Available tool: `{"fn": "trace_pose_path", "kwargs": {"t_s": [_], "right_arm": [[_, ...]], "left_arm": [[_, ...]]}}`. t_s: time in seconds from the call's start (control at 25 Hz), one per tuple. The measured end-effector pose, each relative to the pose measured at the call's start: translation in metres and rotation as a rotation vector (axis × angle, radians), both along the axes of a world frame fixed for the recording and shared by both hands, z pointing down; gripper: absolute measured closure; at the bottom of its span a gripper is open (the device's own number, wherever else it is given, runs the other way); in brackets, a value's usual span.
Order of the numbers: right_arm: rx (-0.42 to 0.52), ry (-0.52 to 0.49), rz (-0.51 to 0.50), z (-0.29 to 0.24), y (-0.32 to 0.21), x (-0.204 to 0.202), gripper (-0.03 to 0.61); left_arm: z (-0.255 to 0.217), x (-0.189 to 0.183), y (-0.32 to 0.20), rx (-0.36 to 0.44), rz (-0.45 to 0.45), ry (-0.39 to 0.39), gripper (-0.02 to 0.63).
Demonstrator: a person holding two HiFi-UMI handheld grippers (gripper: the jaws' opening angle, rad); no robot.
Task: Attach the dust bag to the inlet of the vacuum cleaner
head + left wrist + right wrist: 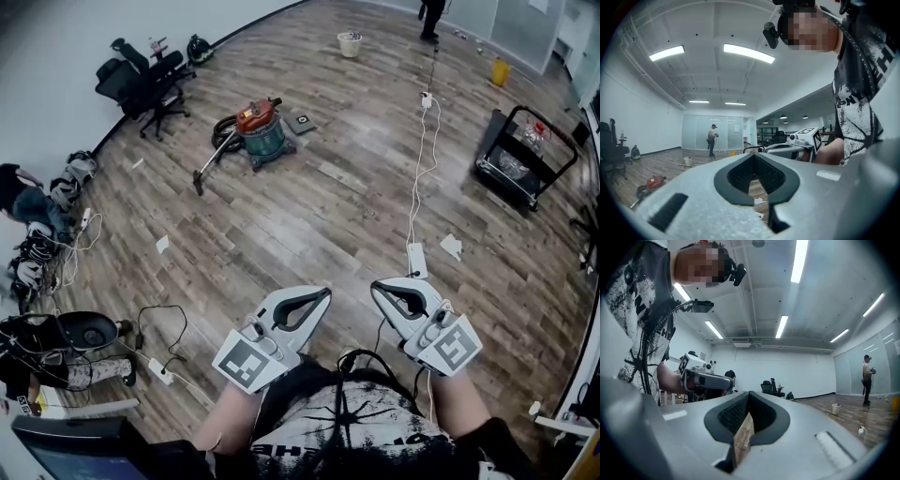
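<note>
The vacuum cleaner (260,129), a teal drum with a red top and a dark hose, stands on the wood floor far ahead; in the left gripper view it shows small at the low left (652,182). A dark flat square thing (302,121) lies just right of it. I cannot make out a dust bag. My left gripper (325,292) and right gripper (374,285) are held side by side close to my body, both level. Both are shut with nothing between the jaws, as their own views confirm for the left gripper (753,155) and the right gripper (749,393).
A black office chair (145,80) stands at the far left and a black cart (520,155) at the right. A white cable with a power strip (417,260) runs down the floor. A white bucket (350,43), a yellow bucket (501,71) and a standing person (432,17) are at the far end.
</note>
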State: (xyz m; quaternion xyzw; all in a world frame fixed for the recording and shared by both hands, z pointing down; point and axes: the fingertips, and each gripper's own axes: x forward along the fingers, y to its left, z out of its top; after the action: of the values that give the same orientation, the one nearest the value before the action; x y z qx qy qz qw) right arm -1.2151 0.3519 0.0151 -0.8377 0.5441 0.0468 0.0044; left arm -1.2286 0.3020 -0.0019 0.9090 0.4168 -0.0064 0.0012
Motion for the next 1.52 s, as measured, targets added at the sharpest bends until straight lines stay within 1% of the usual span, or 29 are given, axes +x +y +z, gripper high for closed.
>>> {"fn": "trace_pose_path", "kwargs": {"t_s": [0.12,0.24,0.4,0.48,0.64,0.8,0.88,1.0,1.2,1.28,1.4,1.52], "right_arm": [[0.015,0.005,0.003,-0.003,-0.006,0.011,0.574],[-0.002,0.005,0.014,0.001,-0.012,0.027,0.574],[-0.013,0.006,0.034,0.005,-0.026,0.054,0.574],[-0.031,-0.004,0.045,0.008,-0.033,0.071,0.574],[-0.045,0.013,0.087,0.001,-0.052,0.114,0.574],[-0.026,0.034,0.107,-0.012,-0.075,0.156,0.574],[-0.027,0.036,0.12,-0.015,-0.087,0.175,0.574],[-0.037,0.032,0.155,-0.013,-0.102,0.205,0.574],[-0.071,-0.019,0.173,0.0,-0.121,0.24,0.574],[-0.069,-0.017,0.167,-0.002,-0.129,0.248,0.574],[-0.062,0.01,0.192,-0.004,-0.132,0.266,0.574],[-0.062,0.009,0.204,-0.001,-0.131,0.283,0.574]], "left_arm": [[0.003,0.012,-0.006,-0.009,0.001,-0.003,0.615],[0.008,0.028,-0.012,-0.019,0.01,-0.009,0.615],[0.013,0.057,-0.026,-0.03,0.03,-0.009,0.615],[0.013,0.077,-0.034,-0.034,0.046,-0.008,0.615],[0.008,0.121,-0.052,-0.049,0.085,0.008,0.615],[0.002,0.168,-0.074,-0.073,0.119,0.026,0.615],[0.001,0.189,-0.086,-0.072,0.137,0.036,0.615],[0.005,0.214,-0.104,-0.087,0.165,0.016,0.615],[0.01,0.25,-0.127,-0.091,0.187,0.008,0.615],[0.011,0.26,-0.132,-0.098,0.19,0.006,0.615],[0.016,0.275,-0.137,-0.102,0.193,-0.003,0.615],[0.021,0.291,-0.136,-0.105,0.198,-0.008,0.615]]}}
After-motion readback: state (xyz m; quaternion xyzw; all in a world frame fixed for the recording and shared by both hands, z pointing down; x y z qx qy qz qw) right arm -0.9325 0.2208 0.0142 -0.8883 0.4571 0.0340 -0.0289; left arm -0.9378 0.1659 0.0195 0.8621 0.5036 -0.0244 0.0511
